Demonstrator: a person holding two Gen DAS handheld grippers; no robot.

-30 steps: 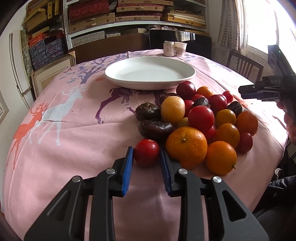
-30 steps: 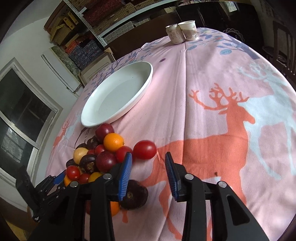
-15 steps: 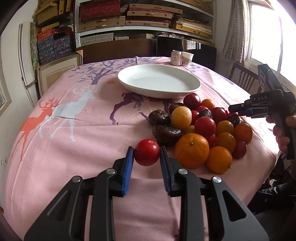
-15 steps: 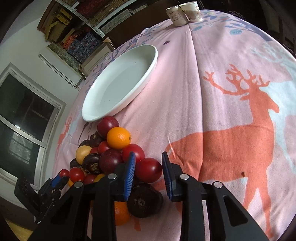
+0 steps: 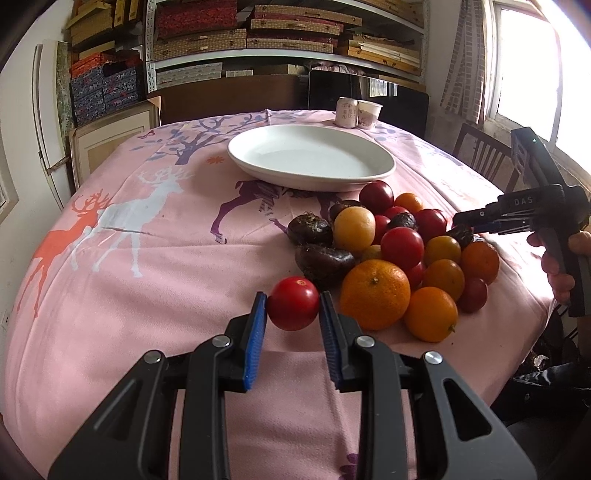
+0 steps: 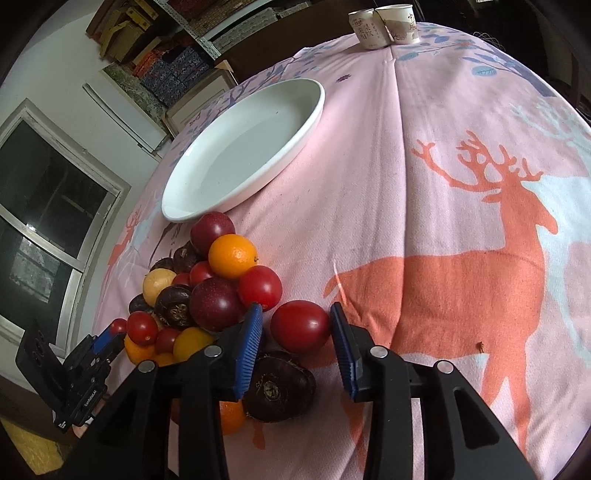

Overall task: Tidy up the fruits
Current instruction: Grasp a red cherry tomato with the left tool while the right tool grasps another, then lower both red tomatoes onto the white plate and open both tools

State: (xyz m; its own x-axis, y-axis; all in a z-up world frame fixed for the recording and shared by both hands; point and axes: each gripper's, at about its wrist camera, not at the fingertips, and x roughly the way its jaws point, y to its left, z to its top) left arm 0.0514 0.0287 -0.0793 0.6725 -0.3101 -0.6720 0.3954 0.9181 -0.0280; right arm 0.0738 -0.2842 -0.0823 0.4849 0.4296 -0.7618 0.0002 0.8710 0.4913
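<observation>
My left gripper is shut on a red tomato and holds it just in front of the fruit pile of oranges, tomatoes, plums and dark fruits. My right gripper is shut on another red tomato at the pile's right edge, above a dark fruit. The empty white plate stands behind the pile; it also shows in the right wrist view. The right gripper also shows in the left wrist view at the right, and the left gripper shows in the right wrist view at the lower left.
The pink deer-print tablecloth covers a round table. A can and a paper cup stand at the far edge. A chair is at the right. Shelves with boxes are behind.
My left gripper has lifted and drawn back with its tomato. My right gripper has moved onto the loose red tomato and closed on it beside the pile.
</observation>
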